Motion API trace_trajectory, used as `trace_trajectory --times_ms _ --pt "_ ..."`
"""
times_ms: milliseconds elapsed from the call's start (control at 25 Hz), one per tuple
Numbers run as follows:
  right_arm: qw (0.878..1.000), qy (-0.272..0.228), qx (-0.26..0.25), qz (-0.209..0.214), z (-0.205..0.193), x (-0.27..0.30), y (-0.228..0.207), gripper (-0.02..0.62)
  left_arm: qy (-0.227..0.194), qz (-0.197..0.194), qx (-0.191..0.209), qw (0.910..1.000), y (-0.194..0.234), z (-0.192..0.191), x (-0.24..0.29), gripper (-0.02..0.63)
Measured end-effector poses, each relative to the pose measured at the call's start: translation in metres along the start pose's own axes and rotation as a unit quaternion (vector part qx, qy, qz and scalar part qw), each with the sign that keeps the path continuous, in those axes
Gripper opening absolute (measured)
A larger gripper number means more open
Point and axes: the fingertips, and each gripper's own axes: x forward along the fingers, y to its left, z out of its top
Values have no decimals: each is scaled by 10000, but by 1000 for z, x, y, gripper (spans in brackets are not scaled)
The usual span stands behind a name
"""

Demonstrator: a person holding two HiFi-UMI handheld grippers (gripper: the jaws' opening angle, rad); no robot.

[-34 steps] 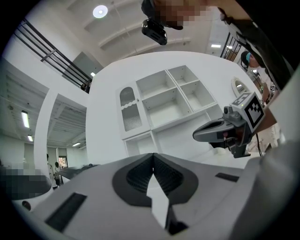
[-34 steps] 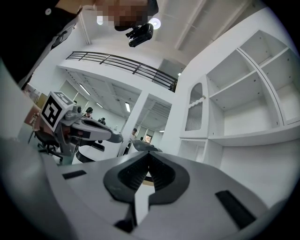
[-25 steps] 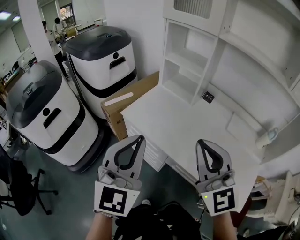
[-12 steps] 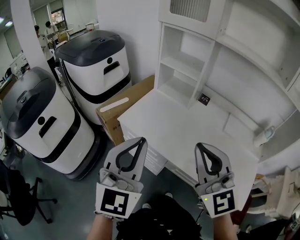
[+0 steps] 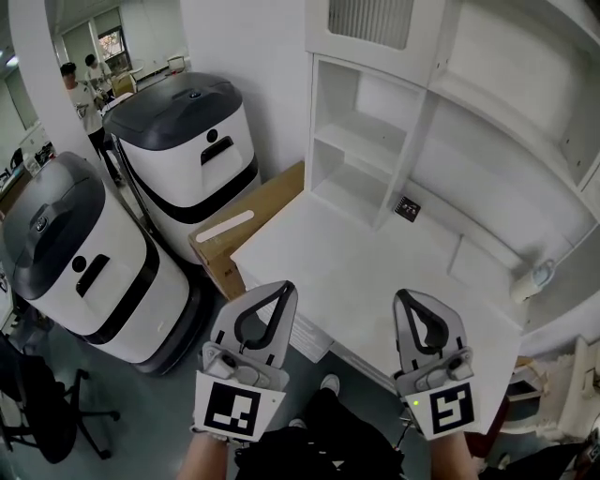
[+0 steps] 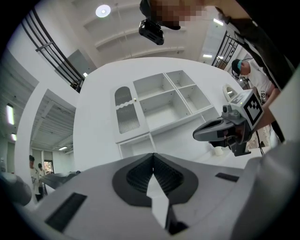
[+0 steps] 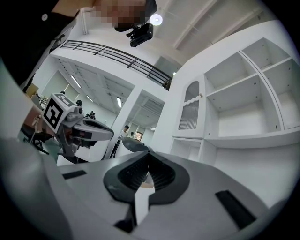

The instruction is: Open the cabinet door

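Observation:
The cabinet door is a white panel with a ribbed arched inset at the top left of the desk hutch, and it is closed. It also shows in the left gripper view as the cabinet door with a small knob, and in the right gripper view as the cabinet door. My left gripper hovers at the desk's front edge, shut and empty. My right gripper is level with it over the desk front, also shut on nothing. Both are well short of the door.
The white desk carries open shelves, a small black socket and a white object at the right. A cardboard box and two white-and-black machines stand left. A black chair is at lower left. People stand far back.
Both grippers, still shut, have advanced a little toward the desk. In the head view the desk and hutch have shifted left and sit closer.

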Motion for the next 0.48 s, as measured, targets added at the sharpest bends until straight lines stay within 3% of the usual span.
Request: trace_trajectory --times_ms 480 --pt "9999 -21 93 -54 -25 56 -70 2 18 -57 -51 10000 12 -10 88 2"
